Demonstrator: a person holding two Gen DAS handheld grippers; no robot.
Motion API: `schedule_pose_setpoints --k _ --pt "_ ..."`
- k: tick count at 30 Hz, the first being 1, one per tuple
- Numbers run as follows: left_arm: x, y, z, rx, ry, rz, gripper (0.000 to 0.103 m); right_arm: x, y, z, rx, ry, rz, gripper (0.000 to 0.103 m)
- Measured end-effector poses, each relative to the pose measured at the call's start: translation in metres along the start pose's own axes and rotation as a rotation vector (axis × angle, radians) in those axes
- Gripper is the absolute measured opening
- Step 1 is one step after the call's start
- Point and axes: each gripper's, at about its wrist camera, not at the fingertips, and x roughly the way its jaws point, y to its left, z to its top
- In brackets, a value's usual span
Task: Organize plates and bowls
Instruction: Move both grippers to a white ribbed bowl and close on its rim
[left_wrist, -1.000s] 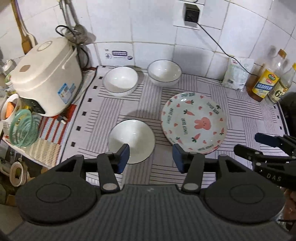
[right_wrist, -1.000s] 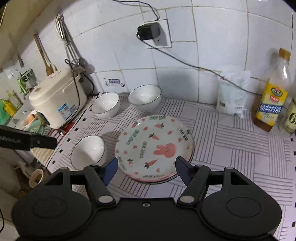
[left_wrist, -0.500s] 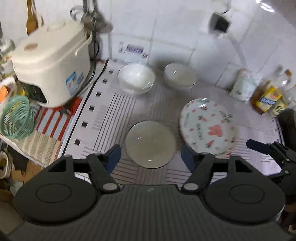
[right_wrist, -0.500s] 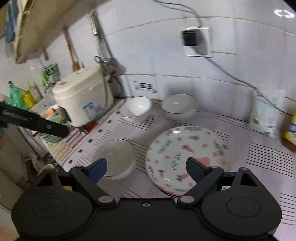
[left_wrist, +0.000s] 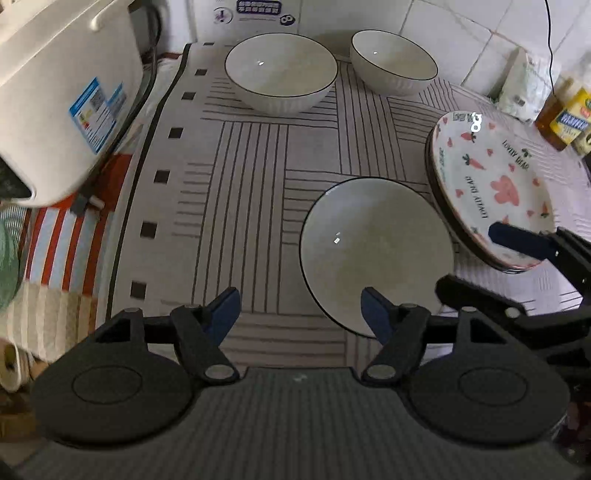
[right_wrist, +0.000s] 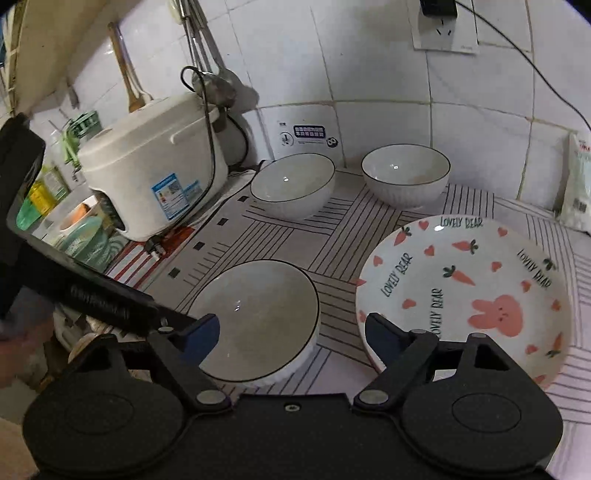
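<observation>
**Line up on the near bowl before you close**

Both sets of jaws are spread and empty; the left gripper (left_wrist: 300, 310) has just narrowed slightly, as has the right gripper (right_wrist: 291, 332). The near bowl (left_wrist: 376, 254) sits on the striped mat (left_wrist: 240, 177) beside the stacked rabbit plates (right_wrist: 465, 291), with two more bowls (right_wrist: 293, 184) by the wall. Straddle one rim wall squarely, then pinch gently.

The rabbit plate (right_wrist: 469, 291) sits on darker plates whose count I can't make out, and its near rim is covered by the right tongs (right_wrist: 291, 338). The rice cooker (left_wrist: 55, 92) runs off the left wrist view's edge. The 2 bottles' labels (left_wrist: 569, 122) are unreadable.
</observation>
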Motion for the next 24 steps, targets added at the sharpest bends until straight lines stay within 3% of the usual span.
schedule_pose_setpoints --k 3,6,8,11,13,15,20,24 --pt "0.010 0.006 0.005 -0.018 0.002 -0.023 0.069 0.014 0.000 -0.009 0.038 0.005 -0.009 0.086" --pt "0.018 0.011 0.013 -0.023 0.020 -0.039 0.052 0.024 -0.002 -0.017 0.090 0.002 -0.023 0.080" --pt "0.024 0.015 0.017 -0.039 0.044 -0.053 0.034 0.028 -0.002 -0.021 0.113 -0.003 -0.040 0.076" --pt "0.028 0.018 0.019 -0.059 0.061 -0.109 0.020 0.034 0.002 -0.022 0.112 0.012 -0.050 0.060" --pt "0.027 0.016 0.020 -0.051 0.066 -0.129 0.010 0.037 0.004 -0.021 0.117 0.020 -0.057 0.042" --pt "0.026 0.012 0.020 -0.025 0.061 -0.128 0.010 0.041 0.006 -0.020 0.123 0.043 -0.077 0.031" --pt "0.022 0.016 0.019 -0.031 0.074 -0.133 0.010 0.043 0.007 -0.015 0.173 0.051 -0.122 0.023" --pt "0.011 0.030 0.021 -0.044 0.056 -0.127 0.010 0.042 0.010 -0.007 0.216 0.033 -0.102 0.021"
